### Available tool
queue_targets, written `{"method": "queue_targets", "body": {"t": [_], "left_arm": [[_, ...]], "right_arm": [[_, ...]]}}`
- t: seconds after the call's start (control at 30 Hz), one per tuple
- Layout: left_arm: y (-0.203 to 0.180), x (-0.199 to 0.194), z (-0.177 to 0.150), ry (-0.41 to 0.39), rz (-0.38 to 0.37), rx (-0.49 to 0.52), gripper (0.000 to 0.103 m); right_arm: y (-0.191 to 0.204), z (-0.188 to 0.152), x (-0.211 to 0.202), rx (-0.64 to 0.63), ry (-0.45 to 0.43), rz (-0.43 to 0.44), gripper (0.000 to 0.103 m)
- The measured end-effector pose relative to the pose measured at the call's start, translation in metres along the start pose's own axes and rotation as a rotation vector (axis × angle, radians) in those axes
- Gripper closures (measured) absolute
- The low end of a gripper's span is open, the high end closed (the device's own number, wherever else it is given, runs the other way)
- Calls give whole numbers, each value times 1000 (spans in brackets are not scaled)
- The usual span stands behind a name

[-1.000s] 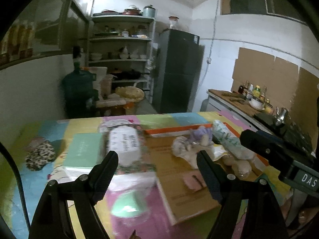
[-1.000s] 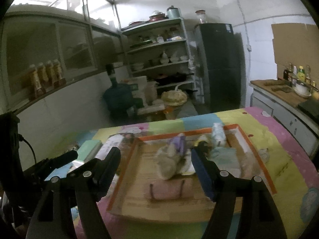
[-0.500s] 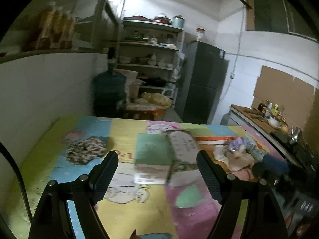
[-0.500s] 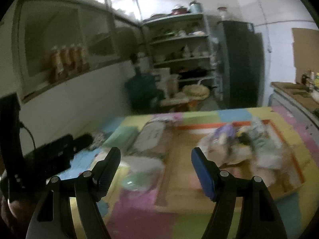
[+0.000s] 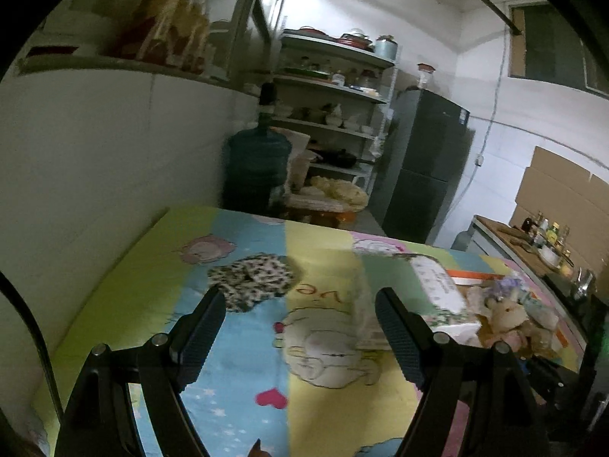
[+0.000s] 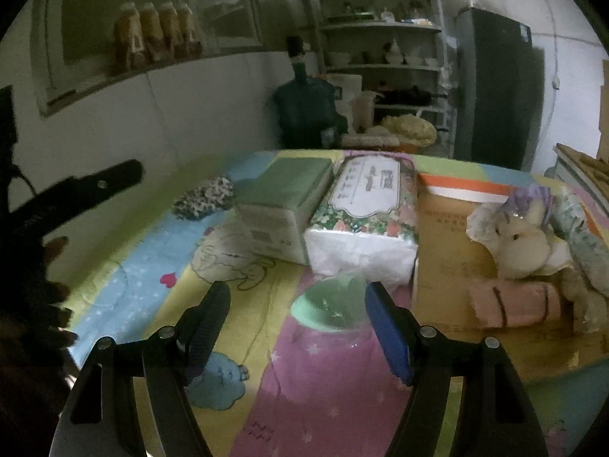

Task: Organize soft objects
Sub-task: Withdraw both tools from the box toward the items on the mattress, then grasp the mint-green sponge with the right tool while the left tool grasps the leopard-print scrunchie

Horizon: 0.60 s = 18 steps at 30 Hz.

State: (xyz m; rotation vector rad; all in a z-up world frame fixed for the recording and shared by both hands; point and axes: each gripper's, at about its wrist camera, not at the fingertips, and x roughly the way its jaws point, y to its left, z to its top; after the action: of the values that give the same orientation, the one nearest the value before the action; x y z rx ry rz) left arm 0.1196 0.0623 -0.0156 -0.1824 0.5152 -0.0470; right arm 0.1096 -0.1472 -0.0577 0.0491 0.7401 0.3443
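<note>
The leopard-print cloth (image 5: 253, 280) lies on the table just beyond the left gripper (image 5: 298, 327), whose jaws gape wide and empty; a second ago they framed the tissue packs. The right gripper (image 6: 297, 318), equally wide and empty, hovers before two tissue packs: green (image 6: 283, 205), floral (image 6: 365, 213). One plush toy (image 6: 521, 240) sits on the cardboard tray (image 6: 441, 236).

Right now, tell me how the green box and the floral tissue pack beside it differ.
The green box is a stiff carton with sharp edges; the floral tissue pack is a soft plastic-wrapped bundle with a bulging white end. The box has a plain green top and a pale side with small print, while the pack carries a flower pattern around a white label. The pack lies next to the cardboard tray; the box sits farther from it. Both lie flat, side by side, on the cartoon-print cloth.
</note>
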Motion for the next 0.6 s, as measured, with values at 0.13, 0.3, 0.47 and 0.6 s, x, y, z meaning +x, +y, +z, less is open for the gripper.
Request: {"method": "queue_targets", "body": {"t": [0.13, 0.3, 0.47, 0.6], "left_arm": [[15, 7, 1, 13, 9, -7, 22], [31, 22, 3, 43, 7, 10, 22], [41, 47, 11, 106, -22, 79, 22], [50, 71, 21, 164, -62, 115, 22]], "right_arm": [[-1, 1, 19, -1, 40, -34, 28], [-2, 1, 35, -25, 72, -92, 28], [0, -4, 47, -72, 107, -161, 50], [0, -6, 49, -69, 105, -161, 52]]}}
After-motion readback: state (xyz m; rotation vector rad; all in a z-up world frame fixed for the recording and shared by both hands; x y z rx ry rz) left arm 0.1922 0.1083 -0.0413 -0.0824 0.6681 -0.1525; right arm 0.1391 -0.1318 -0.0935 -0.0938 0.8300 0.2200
